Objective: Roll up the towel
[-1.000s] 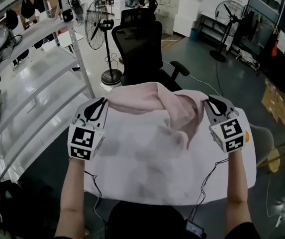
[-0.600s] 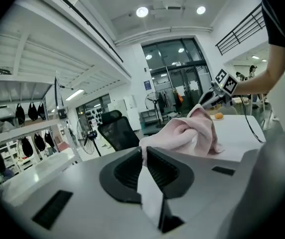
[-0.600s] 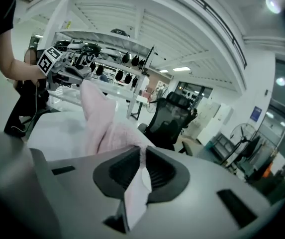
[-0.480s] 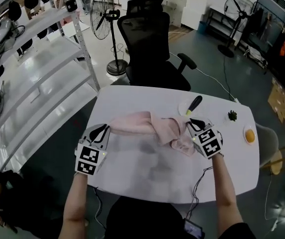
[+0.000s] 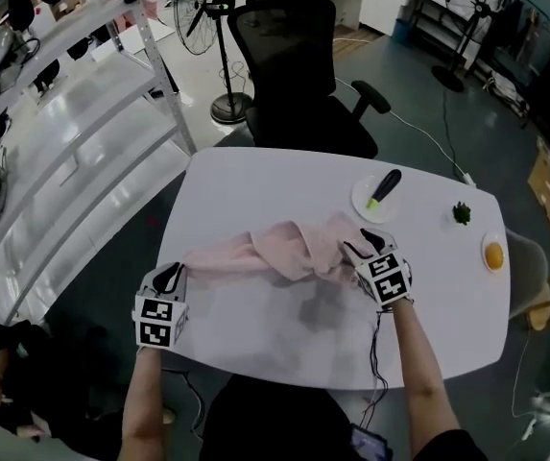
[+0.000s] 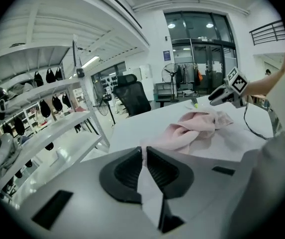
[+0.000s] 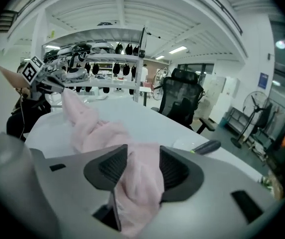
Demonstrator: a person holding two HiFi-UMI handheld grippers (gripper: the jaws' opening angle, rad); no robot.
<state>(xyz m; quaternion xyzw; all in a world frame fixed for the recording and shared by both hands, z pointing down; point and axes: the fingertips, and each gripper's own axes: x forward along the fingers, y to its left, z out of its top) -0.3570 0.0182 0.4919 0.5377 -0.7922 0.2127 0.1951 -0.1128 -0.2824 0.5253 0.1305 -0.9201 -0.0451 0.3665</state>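
Towel (image 5: pixel 275 253): pink, bunched, lying along near half of white counter (image 5: pixel 255 176), strung out between both grippers. Left gripper (image 5: pixel 171 275): at counter's near-left edge, jaws together on thin corner of towel. Right gripper (image 5: pixel 354 247): at towel's right end, low over counter; jaws apart, just been opening, thick fold of towel loose between them, not pinched. Middle of towel heaped in twisted folds, left part drawn into narrow band toward left gripper. Beyond right gripper: small white plate (image 5: pixel 366 203) with dark pen (image 5: pixel 384 187), yellow-green tip. Further right on counter: small green object (image 5: pixel 461 213), orange (image 5: pixel 493 255). Black office chair (image 5: pixel 298 75) at far side of counter; white shelving (image 5: pixel 73 123) to left.
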